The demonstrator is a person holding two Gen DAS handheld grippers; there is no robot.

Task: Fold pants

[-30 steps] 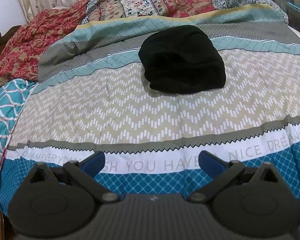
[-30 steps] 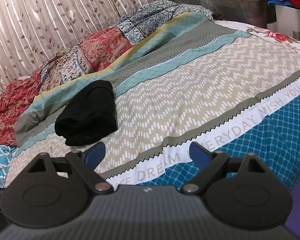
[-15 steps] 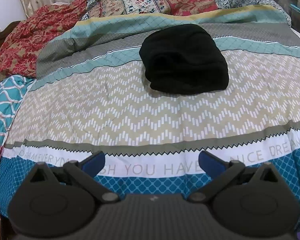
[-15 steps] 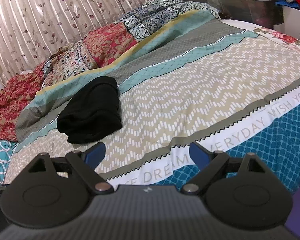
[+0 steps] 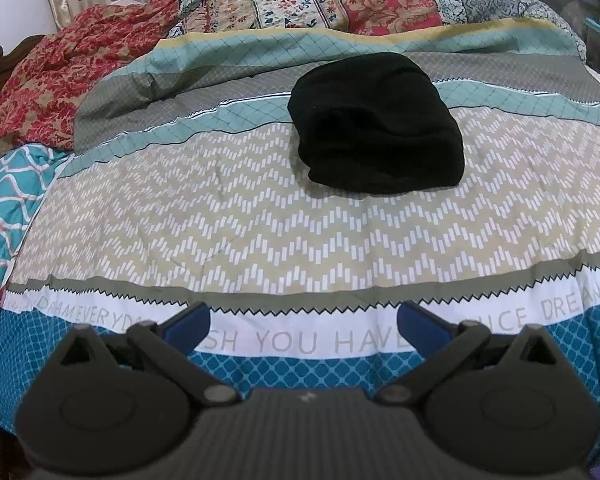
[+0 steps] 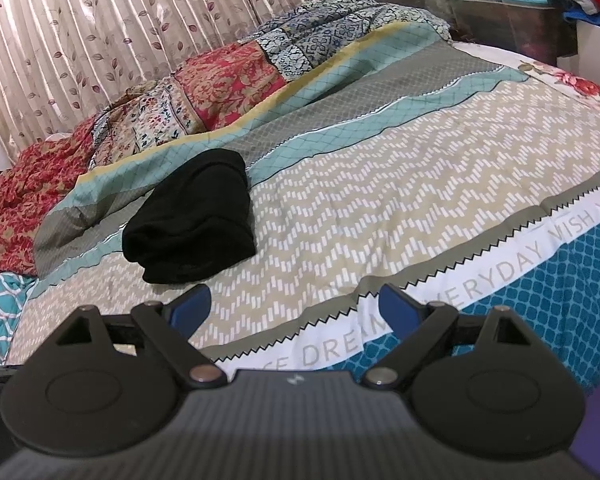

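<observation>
The black pants lie folded into a compact bundle on the patterned bedspread, toward the far side of the bed. They also show in the right wrist view, at the left. My left gripper is open and empty, held near the bed's front edge, well short of the pants. My right gripper is open and empty, also back from the pants, which lie ahead and to its left.
A bunched red floral quilt lies along the far and left side of the bed. A leaf-print curtain hangs behind. Storage bins and stacked clothes stand at the far right.
Both grippers have shifted slightly; the pants appear a little lower and closer in both views. Both grippers stay open and empty. The pants have not moved on the bed.
</observation>
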